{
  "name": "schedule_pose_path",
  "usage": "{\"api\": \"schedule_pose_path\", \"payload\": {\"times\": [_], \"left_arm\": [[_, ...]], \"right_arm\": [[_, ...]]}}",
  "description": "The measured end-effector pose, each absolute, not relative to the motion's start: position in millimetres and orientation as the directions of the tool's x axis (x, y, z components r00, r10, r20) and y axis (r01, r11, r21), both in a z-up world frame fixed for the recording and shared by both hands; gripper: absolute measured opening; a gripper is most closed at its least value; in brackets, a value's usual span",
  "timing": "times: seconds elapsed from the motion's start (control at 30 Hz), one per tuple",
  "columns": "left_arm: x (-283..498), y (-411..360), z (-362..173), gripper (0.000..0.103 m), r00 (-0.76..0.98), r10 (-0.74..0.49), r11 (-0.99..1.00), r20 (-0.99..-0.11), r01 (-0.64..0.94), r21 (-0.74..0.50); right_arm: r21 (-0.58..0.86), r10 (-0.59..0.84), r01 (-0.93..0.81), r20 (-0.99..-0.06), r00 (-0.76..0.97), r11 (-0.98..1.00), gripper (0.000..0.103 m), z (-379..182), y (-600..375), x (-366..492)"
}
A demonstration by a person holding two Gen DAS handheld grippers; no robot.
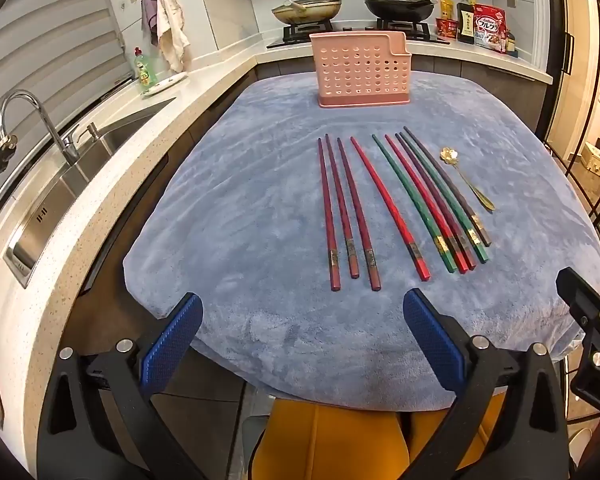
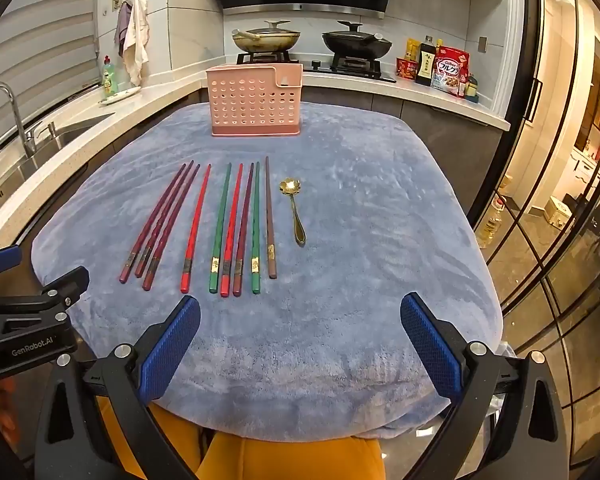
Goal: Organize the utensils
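Note:
A pink perforated utensil holder [image 1: 362,68] [image 2: 255,101] stands upright at the far end of a blue cloth. Several chopsticks, dark red [image 1: 350,212] [image 2: 160,220], bright red, green [image 2: 221,224] and brown, lie side by side mid-cloth, tips toward the holder. A small gold spoon [image 1: 466,180] [image 2: 294,210] lies to their right. My left gripper [image 1: 302,320] is open and empty, near the cloth's front edge. My right gripper [image 2: 300,320] is open and empty too, in front of the chopsticks. The right gripper's body shows at the left wrist view's right edge [image 1: 588,320].
The blue cloth [image 1: 260,208] [image 2: 380,220] covers the table. A counter with a sink [image 1: 80,168] and tap runs along the left. A stove with two pans [image 2: 312,40] and food packages [image 2: 450,70] stand behind. Glass doors are at the right.

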State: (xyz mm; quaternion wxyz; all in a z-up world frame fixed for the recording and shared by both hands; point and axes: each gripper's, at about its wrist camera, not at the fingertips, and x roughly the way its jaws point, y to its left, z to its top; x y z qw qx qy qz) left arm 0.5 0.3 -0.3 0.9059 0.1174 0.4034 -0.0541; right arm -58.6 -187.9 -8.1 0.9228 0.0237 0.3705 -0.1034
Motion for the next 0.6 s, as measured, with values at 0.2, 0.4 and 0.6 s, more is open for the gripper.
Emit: {"api": "schedule_pose_path", "payload": {"times": [0.2, 0.4, 0.6], "left_arm": [[5, 1, 0, 0.096, 0.672, 0.000, 0.967, -0.740, 0.190, 0.173], [10, 4, 1, 0.096, 0.666, -0.003, 0.967, -0.746, 0.191, 0.166], [9, 1, -1, 0.096, 0.667, -0.005, 0.968, -0.745, 0.190, 0.164]], "right_arm": [[-0.032, -0.175, 0.213, -0.696, 0.696, 0.977, 0.096, -11, -192, -56], [-0.040, -0.184, 0.217, -0.693, 0.697, 0.975, 0.096, -5, -187, -54], [-0.037, -0.182, 0.219, -0.698, 0.692, 0.975, 0.096, -9, -190, -51]]}}
